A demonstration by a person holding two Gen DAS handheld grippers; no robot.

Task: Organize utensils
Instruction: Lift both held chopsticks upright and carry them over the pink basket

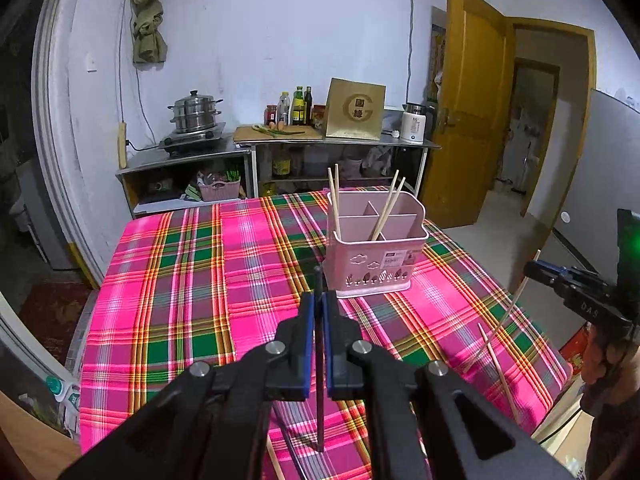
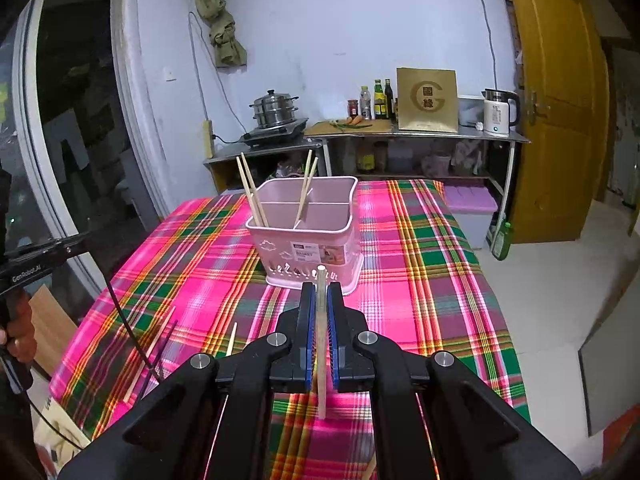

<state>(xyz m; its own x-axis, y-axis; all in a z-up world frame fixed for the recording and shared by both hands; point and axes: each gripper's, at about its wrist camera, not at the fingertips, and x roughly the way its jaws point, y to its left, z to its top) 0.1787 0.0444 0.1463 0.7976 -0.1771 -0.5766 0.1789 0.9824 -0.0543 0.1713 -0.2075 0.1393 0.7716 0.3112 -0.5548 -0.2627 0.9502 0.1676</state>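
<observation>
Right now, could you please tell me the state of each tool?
Left tool: closed on a dark chopstick.
Right tool: closed on a light wooden chopstick.

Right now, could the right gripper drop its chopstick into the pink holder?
Probably yes. The right gripper grips a pale chopstick, and only bare tablecloth lies before the open-topped holder; its right compartments look empty.

Each gripper is matte black plastic with two flat fingers lined by blue ribbed pads. On the left gripper [image 1: 319, 300] and the right gripper [image 2: 321, 292], four round silver screws sit behind the fingers, two on each side, on angular black link arms. Seen from the side, the right gripper's body bears white letters "DAS", and the left one reads "GenRobot.AI", with a thin black cable [image 2: 124, 324] hanging below it.
</observation>
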